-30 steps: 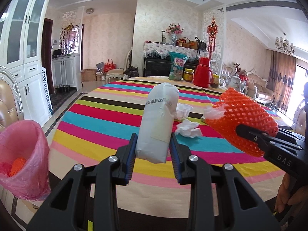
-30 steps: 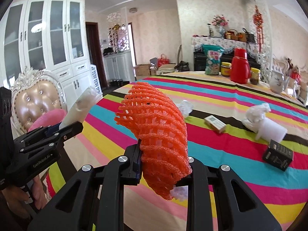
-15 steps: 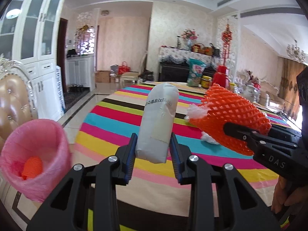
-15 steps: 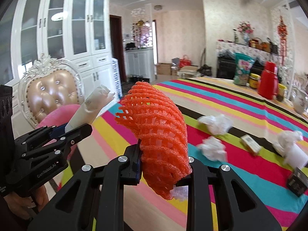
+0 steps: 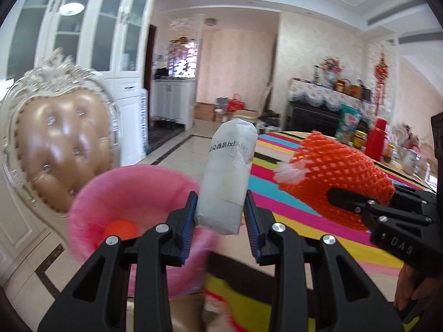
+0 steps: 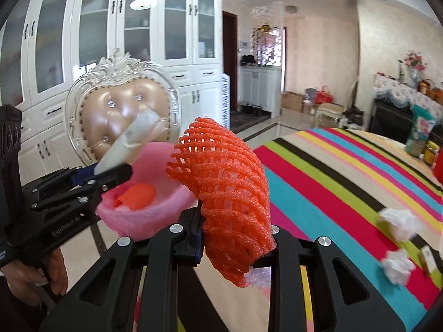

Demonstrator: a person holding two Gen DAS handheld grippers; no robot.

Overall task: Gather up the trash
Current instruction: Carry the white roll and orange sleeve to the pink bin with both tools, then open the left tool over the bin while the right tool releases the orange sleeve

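My left gripper (image 5: 220, 217) is shut on a white paper packet (image 5: 228, 174) and holds it upright above the right rim of the pink-lined bin (image 5: 130, 193). The packet also shows in the right wrist view (image 6: 130, 141). My right gripper (image 6: 235, 238) is shut on an orange foam fruit net (image 6: 227, 193), held over the table edge to the right of the bin (image 6: 155, 215). The net also shows in the left wrist view (image 5: 335, 174). An orange net piece (image 6: 137, 195) lies inside the bin.
A tufted beige chair (image 6: 124, 113) stands behind the bin. The striped table (image 6: 346, 182) carries crumpled tissues (image 6: 397, 221) and a small box (image 6: 427, 257). White cabinets (image 6: 110, 41) line the left wall. Jars and a red thermos (image 5: 378, 138) stand at the table's far end.
Both grippers have swung left, away from the table and toward the bin. The bin now sits close under the left gripper. Both grips are unchanged.
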